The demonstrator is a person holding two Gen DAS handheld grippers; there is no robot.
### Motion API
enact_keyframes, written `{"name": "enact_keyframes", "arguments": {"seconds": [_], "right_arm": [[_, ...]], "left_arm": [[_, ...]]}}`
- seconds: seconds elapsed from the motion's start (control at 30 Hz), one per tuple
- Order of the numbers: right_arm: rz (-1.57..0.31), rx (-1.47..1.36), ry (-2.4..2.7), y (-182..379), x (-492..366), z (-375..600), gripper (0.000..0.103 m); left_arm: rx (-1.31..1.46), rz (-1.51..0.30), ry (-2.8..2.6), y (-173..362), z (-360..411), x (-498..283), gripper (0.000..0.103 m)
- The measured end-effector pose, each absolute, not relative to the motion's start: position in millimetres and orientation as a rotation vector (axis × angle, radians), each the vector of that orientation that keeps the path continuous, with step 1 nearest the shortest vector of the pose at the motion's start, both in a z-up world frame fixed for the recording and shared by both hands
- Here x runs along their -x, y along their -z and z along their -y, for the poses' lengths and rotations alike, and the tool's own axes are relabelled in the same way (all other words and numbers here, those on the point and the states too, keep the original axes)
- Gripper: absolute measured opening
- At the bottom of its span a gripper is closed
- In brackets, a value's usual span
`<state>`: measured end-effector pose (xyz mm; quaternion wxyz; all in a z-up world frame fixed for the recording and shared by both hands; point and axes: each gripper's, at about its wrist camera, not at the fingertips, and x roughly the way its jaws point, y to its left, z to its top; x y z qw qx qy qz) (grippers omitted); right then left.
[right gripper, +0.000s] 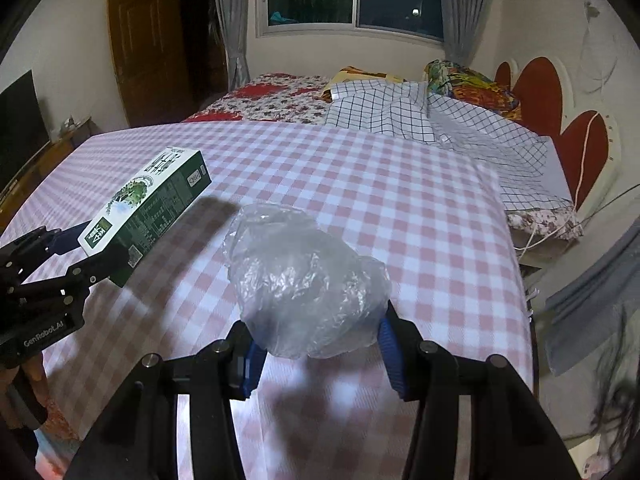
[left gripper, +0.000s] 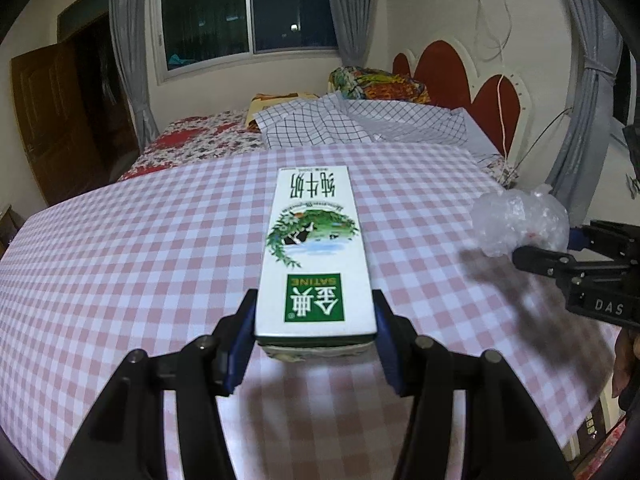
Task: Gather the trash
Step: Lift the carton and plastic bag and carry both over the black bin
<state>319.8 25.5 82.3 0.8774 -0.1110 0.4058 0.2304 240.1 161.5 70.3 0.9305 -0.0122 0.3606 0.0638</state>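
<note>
Left gripper (left gripper: 315, 330) was clamped on the near end of the milk carton (left gripper: 316, 256), blue pads pressed to both long sides. Carton pointed away from the camera, label up and upside down to the lens, held over the pink checked tablecloth (left gripper: 140, 240). From the right wrist view the same carton (right gripper: 150, 208) sat at the left, clearly lifted off the cloth, its far end tilted up, dark green side panel facing right.

Right gripper (right gripper: 320, 344) was closed around a crumpled clear plastic bag (right gripper: 304, 276); the bag bulged out ahead of and above the fingers. Contact with the cloth underneath was hard to judge, the bag hid it; probably raised, given the shadow below. In the left wrist view that bag (left gripper: 520, 224) showed at the right, at the tip of the right gripper's black fingers (left gripper: 536, 260).

Carton and bag were apart, carton left, bag right. Beyond the far table edge was a bed with a blue grid sheet (left gripper: 360, 124) and a red heart headboard (left gripper: 452, 68).
</note>
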Motion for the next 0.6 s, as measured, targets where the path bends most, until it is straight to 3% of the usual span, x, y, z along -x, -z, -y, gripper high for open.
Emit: {"name": "enact_keyframes", "arguments": {"seconds": [0.6], "right_arm": [[-0.773, 0.138, -0.388, -115.6, -235.5, 65.7, 0.052]], "left_arm": [[0.000, -0.692, -0.048, -81.2, -102.3, -172.7, 0.055]]}}
